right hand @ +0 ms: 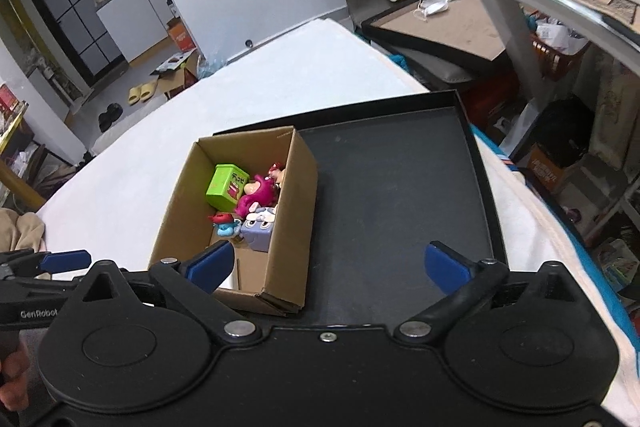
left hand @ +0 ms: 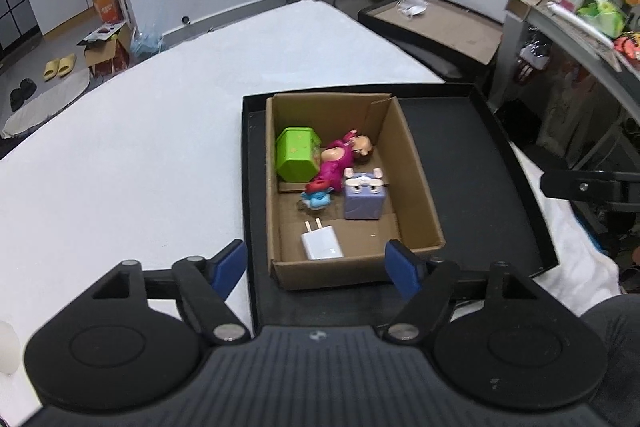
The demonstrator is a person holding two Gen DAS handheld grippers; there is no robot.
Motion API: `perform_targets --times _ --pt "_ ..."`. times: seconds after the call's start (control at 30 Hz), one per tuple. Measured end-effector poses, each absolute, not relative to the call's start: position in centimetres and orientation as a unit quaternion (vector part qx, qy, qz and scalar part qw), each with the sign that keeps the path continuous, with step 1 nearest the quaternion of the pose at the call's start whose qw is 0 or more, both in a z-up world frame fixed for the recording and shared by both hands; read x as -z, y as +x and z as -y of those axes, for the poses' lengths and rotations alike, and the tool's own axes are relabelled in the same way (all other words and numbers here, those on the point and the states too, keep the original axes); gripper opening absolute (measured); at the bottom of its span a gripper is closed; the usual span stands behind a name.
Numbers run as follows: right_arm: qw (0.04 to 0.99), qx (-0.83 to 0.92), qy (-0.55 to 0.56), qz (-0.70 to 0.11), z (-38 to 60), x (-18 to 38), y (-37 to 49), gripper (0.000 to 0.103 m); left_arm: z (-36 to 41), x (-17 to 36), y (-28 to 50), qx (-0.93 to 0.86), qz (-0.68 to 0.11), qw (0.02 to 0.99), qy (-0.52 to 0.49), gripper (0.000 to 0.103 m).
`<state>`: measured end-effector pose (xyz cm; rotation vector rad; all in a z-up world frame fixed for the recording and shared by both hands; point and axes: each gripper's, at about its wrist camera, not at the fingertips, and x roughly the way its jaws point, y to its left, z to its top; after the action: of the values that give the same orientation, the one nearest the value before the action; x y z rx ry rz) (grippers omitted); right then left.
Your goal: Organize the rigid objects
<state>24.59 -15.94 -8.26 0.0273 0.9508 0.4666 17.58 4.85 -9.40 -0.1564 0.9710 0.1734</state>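
From the left wrist camera, the left gripper point(left hand: 320, 263) hovers with its blue fingers spread wide and nothing between them, just above the near end of a cardboard box point(left hand: 416, 187). The box sits in the left part of a black tray point(left hand: 472, 163) on a white table point(left hand: 140, 131), its long axis running away from the camera. Inside, a white charger point(left hand: 322, 246) lies flat near the front wall, its prongs pointing toward the far end. Beyond it sit a purple cube toy point(left hand: 364, 199) and a small blue figure point(left hand: 318, 197). A pink figure point(left hand: 340, 159) lies lengthwise, head toward the far end, beside a green block point(left hand: 298, 159) at the back left.

From the right wrist camera, the right gripper point(right hand: 328, 265) is also spread apart and empty, above the tray's point(right hand: 400, 195) bare floor beside the box point(right hand: 296, 227). The box's long axis slants up and right. The green block point(right hand: 226, 187), pink figure point(right hand: 256, 197), purple cube toy point(right hand: 260, 229) and blue figure point(right hand: 226, 227) cluster in its far half. The charger is hidden behind the near-left fingertip.
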Motion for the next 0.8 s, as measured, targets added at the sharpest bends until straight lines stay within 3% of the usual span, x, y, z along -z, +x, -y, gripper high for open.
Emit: perform_targets --times 0.57,0.8 --pt "0.890 -0.173 0.015 -0.422 17.3 5.8 18.0 0.103 -2.7 6.1 11.4 -0.068 -0.407 0.907 -0.084 0.102" --pt "0.901 -0.161 -0.012 -0.402 16.9 4.4 15.8 0.103 -2.6 3.9 8.9 -0.067 -0.378 0.920 -0.083 0.102"
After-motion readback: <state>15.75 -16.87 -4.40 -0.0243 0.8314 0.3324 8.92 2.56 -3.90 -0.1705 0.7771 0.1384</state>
